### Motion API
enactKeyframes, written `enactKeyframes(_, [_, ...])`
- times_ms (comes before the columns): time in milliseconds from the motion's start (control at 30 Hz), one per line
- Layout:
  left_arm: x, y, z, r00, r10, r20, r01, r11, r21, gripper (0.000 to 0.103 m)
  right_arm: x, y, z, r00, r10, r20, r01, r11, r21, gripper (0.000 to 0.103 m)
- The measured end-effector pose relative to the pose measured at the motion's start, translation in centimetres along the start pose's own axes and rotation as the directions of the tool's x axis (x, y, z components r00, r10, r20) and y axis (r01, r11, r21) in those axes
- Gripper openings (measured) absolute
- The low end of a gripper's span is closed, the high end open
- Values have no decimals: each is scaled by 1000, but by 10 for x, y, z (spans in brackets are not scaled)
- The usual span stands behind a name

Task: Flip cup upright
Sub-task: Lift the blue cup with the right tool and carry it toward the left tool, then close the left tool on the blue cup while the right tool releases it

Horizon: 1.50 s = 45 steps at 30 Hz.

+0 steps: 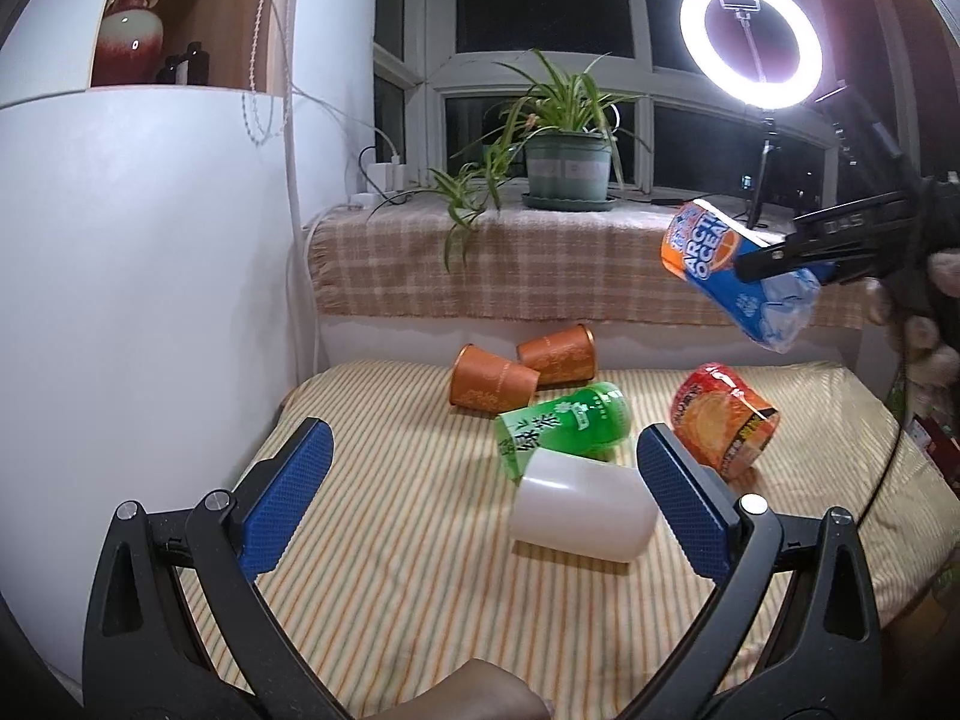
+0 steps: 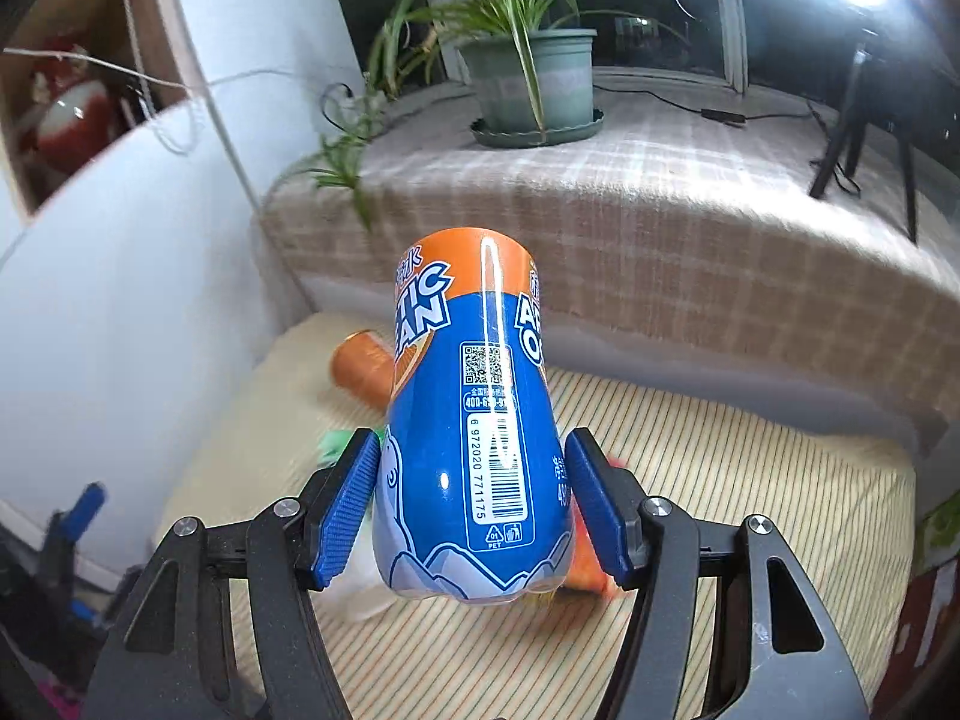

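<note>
Right gripper (image 2: 472, 498): clamped on the blue-and-orange cup (image 2: 474, 414) — ribbed blue pads pressed into both flanks of its glossy plastic body, held up in the air above the bed.
Blue-and-orange cup, from the left wrist view (image 1: 729, 267): tilted, orange-banded end pointing up and left, clear crinkled end hanging down and right, black fingers across its middle.
Label: shiny wrap with "ARCTIC OCEAN" lettering, a barcode and a QR square facing the right wrist camera.
Left gripper (image 1: 483, 492): jaws spread wide, nothing between the textured blue pads, low over the striped sheet (image 1: 390, 570).
White cup (image 1: 582, 504): smooth, matte, translucent plastic, lying on its side just inside the left gripper's right finger.
Green cup (image 1: 564, 426): glossy printed wrap, on its side, touching the white cup's far edge.
Red-and-orange cup (image 1: 723, 417): lying tilted on the sheet, to the right of the green one.
Two copper cups (image 1: 522, 375): tapered, patterned, both tipped over and side by side at the back.
Under the lifted cup in the right wrist view: blurred orange, green and red smears — probably those same cups, too soft to tell.
Ledge behind: woven plaid cloth (image 1: 480, 264) with a potted spider plant (image 1: 567, 165) on a saucer.
Ring light (image 1: 750, 42): glowing circle, upper right.
</note>
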State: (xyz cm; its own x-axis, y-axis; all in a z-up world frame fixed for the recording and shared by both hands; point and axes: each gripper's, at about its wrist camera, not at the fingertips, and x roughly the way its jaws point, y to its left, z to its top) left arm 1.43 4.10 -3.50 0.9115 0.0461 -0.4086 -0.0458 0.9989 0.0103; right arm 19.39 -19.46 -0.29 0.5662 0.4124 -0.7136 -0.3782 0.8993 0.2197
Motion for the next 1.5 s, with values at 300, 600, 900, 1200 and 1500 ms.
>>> enactKeyframes(300, [-13,-12,-4,998,-55,-8,55,998,-7,103,-51,1,-66,996,86,7,-86,987,132,63])
enactKeyframes(600, [-5,-29,-14,980,-167,-108,163,986,-45,103,-27,-20,-146,988,130,-81,-91,926,367,63])
enactKeyframes(900, [12,-42,-29,945,-245,-216,228,968,-101,103,4,-37,-189,983,153,-104,-71,831,552,63])
enactKeyframes(1200, [21,-55,-33,928,-266,-261,247,964,-104,103,14,-36,-190,983,139,-123,-50,837,544,68])
enactKeyframes(1500, [27,-71,-29,905,-305,-295,278,952,-130,103,-30,-24,-190,998,-31,-55,48,933,356,73])
